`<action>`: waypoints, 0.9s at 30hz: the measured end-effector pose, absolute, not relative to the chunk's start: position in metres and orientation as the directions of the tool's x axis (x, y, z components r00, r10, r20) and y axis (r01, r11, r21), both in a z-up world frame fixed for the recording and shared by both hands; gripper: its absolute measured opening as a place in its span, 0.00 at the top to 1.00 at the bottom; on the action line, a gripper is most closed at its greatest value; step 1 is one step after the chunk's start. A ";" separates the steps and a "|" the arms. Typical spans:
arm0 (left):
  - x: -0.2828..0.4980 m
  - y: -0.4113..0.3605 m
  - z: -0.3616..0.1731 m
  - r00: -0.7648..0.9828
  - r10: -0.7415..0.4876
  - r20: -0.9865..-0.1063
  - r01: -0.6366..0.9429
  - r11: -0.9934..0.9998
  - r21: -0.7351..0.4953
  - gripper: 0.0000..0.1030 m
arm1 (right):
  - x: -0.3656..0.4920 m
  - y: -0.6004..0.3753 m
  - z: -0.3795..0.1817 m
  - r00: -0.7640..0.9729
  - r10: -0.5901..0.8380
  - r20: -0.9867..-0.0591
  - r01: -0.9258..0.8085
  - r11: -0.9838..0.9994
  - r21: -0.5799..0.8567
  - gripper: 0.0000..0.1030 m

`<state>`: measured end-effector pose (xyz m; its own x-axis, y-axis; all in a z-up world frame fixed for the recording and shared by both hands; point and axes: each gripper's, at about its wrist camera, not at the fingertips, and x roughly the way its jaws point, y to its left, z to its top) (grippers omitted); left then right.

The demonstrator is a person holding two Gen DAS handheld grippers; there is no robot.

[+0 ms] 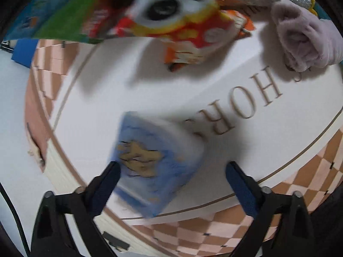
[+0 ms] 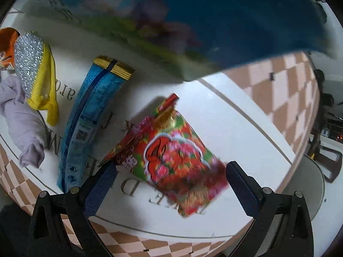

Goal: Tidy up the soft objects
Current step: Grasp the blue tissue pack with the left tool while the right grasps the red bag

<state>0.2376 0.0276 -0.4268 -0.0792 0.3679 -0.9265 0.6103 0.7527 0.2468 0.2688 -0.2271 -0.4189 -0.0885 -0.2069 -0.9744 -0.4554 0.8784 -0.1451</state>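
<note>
Left gripper (image 1: 172,169): jaws spread wide, holding nothing; 2 blue-padded fingers (image 1: 107,184) frame the lower view.
Blue packet (image 1: 154,169): blurred, light blue with a tan figure, lying on the mat between the left fingers, its lower left edge just beside the 7 o'clock finger.
Round mat (image 1: 103,98): white centre with brown lettering, checkered tan rim.
Plush toy (image 1: 180,19): at 12 o'clock in the left view, red and yellow with big dark eyes, blurred.
Lilac cloth (image 1: 304,36): bunched at 2 o'clock in the left view, 9 o'clock in the right view.
Right gripper (image 2: 171,169): jaws spread wide, nothing pinched.
Red snack bag (image 2: 178,156): flowery red and green, blurred, between the right fingers; whether it rests on the mat I cannot tell.
Long blue packet (image 2: 90,115): gold-ended, lying at 9 to 10 o'clock of the red bag.
Silver and yellow item (image 2: 36,72): at 10 o'clock, beside the lilac cloth.
Blue and green sheet (image 2: 193,21): blurred, across 12 o'clock.
</note>
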 end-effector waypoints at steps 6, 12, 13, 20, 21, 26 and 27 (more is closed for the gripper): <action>0.223 0.024 -0.418 -0.205 0.173 -0.963 0.440 0.896 0.067 0.27 | 0.267 -0.249 -0.420 -0.233 -0.108 -0.967 -0.292 0.956 -0.036 0.40; 0.215 0.038 -0.401 -0.275 -0.133 -0.952 0.115 0.979 -0.170 0.27 | 0.242 -0.274 -0.425 -0.351 0.075 -0.933 -0.107 0.987 0.120 0.41; 0.216 0.041 -0.394 -0.260 -0.167 -0.951 0.081 0.978 -0.194 0.27 | 0.240 -0.276 -0.423 -0.358 0.101 -0.928 -0.087 0.986 0.141 0.40; 0.225 0.048 -0.344 -0.074 0.000 -0.997 0.199 0.980 -0.014 0.22 | 0.245 -0.294 -0.385 -0.229 0.098 -0.969 -0.042 0.993 0.110 0.20; 0.225 0.047 -0.347 -0.060 0.049 -0.997 0.251 0.968 0.032 0.22 | 0.246 -0.294 -0.382 -0.217 0.099 -0.971 -0.039 0.993 0.110 0.18; 0.216 0.040 -0.395 -0.172 0.182 -0.968 0.442 0.892 0.089 0.22 | 0.252 -0.291 -0.385 -0.211 0.085 -0.974 -0.039 0.995 0.095 0.18; 0.214 0.042 -0.404 -0.191 0.200 -0.961 0.436 0.895 0.099 0.22 | 0.253 -0.289 -0.387 -0.215 0.077 -0.974 -0.042 0.995 0.088 0.18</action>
<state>0.2136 0.0419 -0.4040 -0.1907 0.1995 -0.9612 0.4355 0.8947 0.0993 0.2526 -0.2891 -0.3871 -0.2150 0.0773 -0.9735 -0.0417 0.9952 0.0883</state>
